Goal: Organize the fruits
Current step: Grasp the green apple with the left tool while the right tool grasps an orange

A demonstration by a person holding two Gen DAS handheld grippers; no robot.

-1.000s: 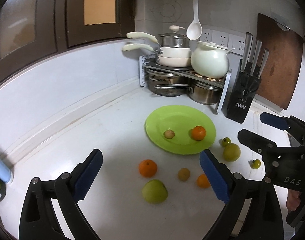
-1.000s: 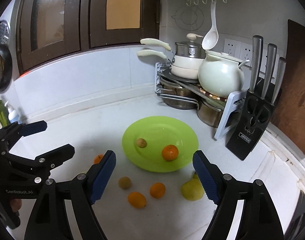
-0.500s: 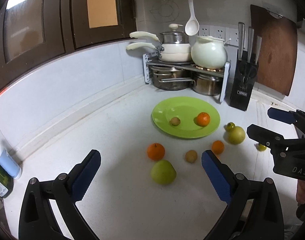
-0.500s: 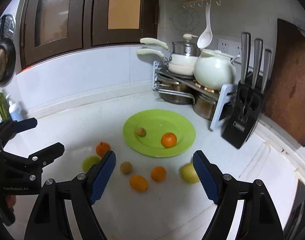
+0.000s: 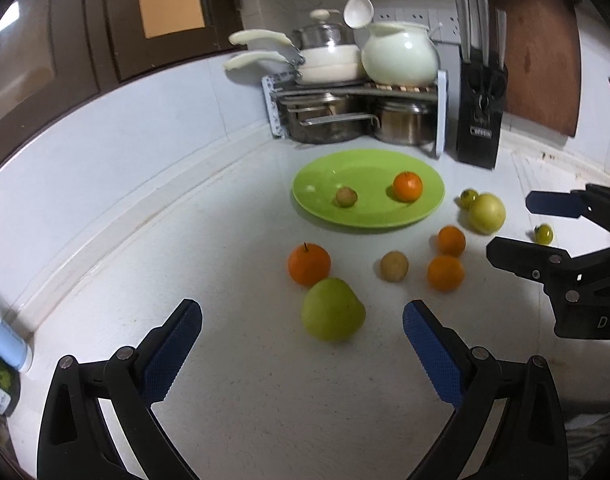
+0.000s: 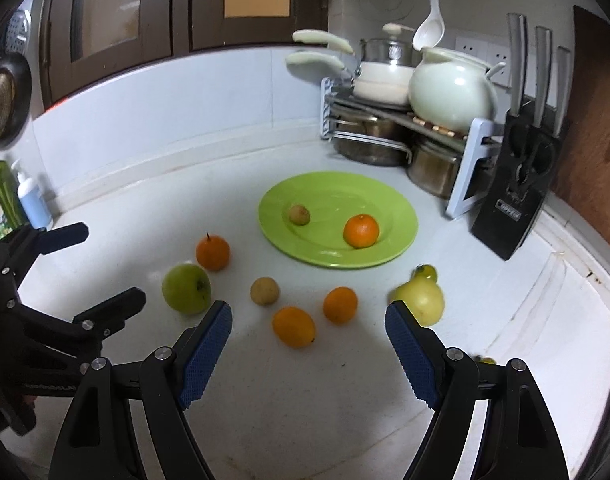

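- left gripper (image 5: 301, 336) fingers wide, empty; green apple (image 5: 332, 309) on the desk (image 5: 265, 400) at 12 o'clock
- right gripper (image 6: 308, 334) fingers wide, empty; green plate (image 6: 401, 236) at 12 o'clock holds an orange (image 6: 361, 231)

Right gripper (image 5: 517, 228) body: you can read white letters "DA", cut off by the frame at 3 o'clock.
Knife block (image 6: 513, 208) label: small white print, blurred; you cannot read it.
Left gripper (image 6: 105, 268) body: faint lettering, illegible.
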